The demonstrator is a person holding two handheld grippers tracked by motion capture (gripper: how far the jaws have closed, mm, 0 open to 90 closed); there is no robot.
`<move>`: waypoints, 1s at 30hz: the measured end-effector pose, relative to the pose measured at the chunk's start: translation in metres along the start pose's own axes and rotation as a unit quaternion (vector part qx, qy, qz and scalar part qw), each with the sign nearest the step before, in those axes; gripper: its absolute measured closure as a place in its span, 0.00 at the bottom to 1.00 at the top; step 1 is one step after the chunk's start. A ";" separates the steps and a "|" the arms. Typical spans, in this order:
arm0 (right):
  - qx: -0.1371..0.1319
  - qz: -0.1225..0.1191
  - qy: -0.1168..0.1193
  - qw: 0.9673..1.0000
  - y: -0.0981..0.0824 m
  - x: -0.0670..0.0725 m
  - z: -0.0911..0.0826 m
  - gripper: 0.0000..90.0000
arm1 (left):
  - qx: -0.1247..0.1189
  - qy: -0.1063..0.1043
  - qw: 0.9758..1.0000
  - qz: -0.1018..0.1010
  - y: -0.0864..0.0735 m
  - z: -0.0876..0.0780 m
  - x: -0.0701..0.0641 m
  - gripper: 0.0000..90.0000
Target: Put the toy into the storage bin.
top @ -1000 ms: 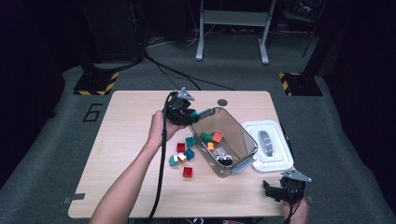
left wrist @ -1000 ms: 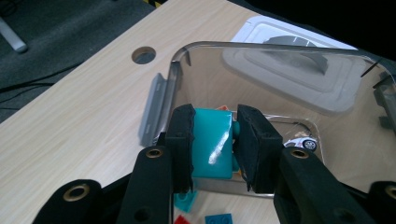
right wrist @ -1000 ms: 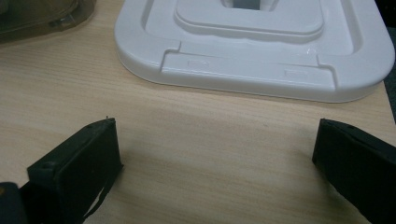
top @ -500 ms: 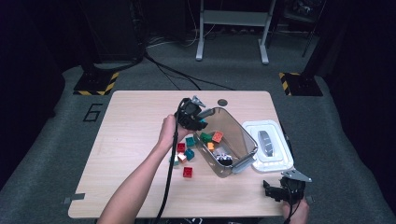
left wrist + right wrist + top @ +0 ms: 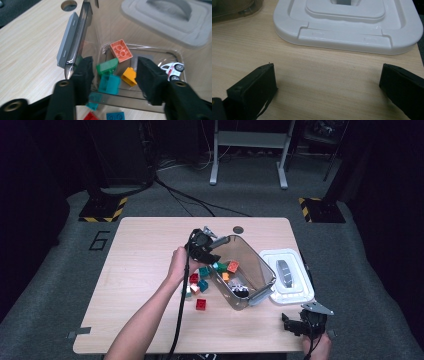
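The left gripper [image 5: 113, 75] hangs at the mouth of the tipped bin [image 5: 252, 265], and its jaws have just been opening; they stand partly apart with nothing pressed between them. Behind them, inside the bin, lie a teal brick [image 5: 109, 83], a green one [image 5: 107, 66], an orange one [image 5: 121, 50] and a toy car [image 5: 172, 70]. The bricks look light, hard and smooth, so they may slip; the flat sides seem the best hold. The right gripper [image 5: 325, 87] rests wide open near the lid [image 5: 348, 22]. A "6" [image 5: 99, 240] is on the floor.

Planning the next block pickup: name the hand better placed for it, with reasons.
Left. The left gripper hangs open at the bin beside the loose blocks; the right gripper rests near the lid.
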State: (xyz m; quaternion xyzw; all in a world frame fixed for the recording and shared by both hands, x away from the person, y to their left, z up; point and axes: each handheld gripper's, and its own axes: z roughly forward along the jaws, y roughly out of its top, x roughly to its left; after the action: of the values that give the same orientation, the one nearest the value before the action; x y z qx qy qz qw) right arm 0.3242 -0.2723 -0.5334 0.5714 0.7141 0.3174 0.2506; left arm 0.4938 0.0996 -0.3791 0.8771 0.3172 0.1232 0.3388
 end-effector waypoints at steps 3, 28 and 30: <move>0.000 0.000 0.000 1.000 0.000 0.000 0.000 0.00 | -0.015 0.002 1.000 -0.003 -0.005 -0.011 -0.001 0.39; 0.000 0.000 0.000 1.000 0.000 0.000 0.000 0.00 | 0.033 -0.030 0.998 -0.037 -0.138 -0.001 0.026 0.06; 0.000 0.000 0.000 1.000 0.000 0.000 0.000 0.00 | 0.041 -0.027 0.998 -0.037 -0.144 0.005 0.026 0.11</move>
State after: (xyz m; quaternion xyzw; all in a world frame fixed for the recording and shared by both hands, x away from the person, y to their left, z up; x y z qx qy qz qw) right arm 0.3242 -0.2723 -0.5334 0.5712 0.7141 0.3177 0.2507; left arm 0.4477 0.1963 -0.4797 0.8811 0.3449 0.0737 0.3150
